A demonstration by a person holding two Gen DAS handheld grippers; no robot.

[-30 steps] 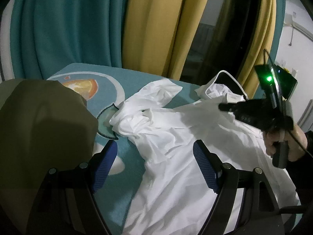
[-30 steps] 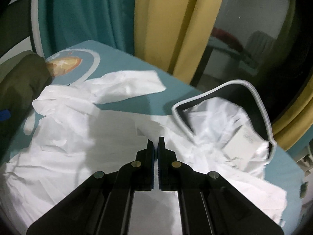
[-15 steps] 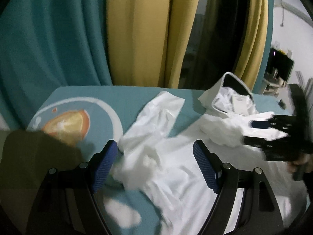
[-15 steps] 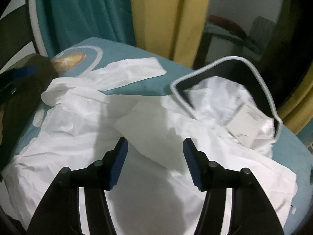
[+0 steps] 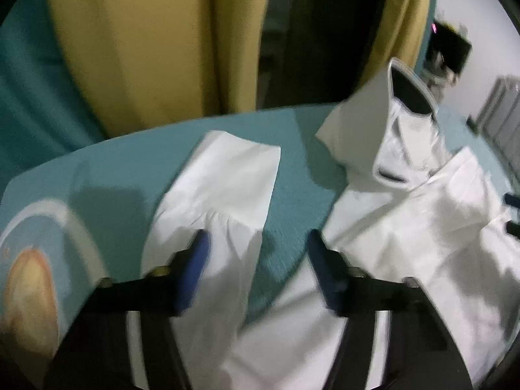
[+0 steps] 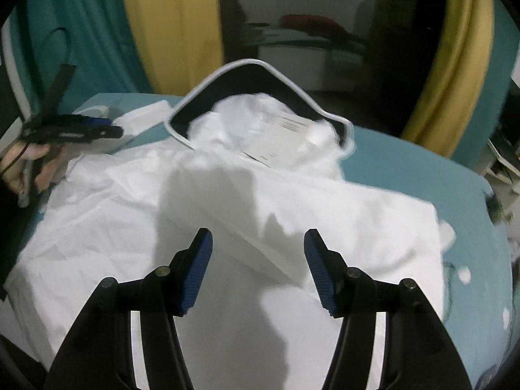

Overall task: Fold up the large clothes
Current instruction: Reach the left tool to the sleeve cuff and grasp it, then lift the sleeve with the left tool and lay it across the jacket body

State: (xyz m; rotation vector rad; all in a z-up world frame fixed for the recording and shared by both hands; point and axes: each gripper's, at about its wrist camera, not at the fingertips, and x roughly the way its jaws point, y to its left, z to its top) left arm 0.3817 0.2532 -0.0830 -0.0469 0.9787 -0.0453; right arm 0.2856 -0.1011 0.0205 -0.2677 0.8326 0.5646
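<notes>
White garment (image 6: 227, 227) spread on teal surface (image 6: 406, 162), right gripper (image 6: 258, 260) parted above it, hood (image 6: 260, 104) beyond

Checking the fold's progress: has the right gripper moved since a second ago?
Yes. The right gripper slid rightward over the white garment: the hood, formerly at right, sits dead ahead.

Teal cover (image 5: 292, 149) bare between sleeve (image 5: 224, 188), hood (image 5: 399, 123).

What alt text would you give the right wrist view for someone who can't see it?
A white garment lies spread on a teal surface, its dark-lined hood at the far end. The right gripper is above it, jaws open, gripping nothing. At the left edge a hand holds the left gripper by a sleeve.
</notes>
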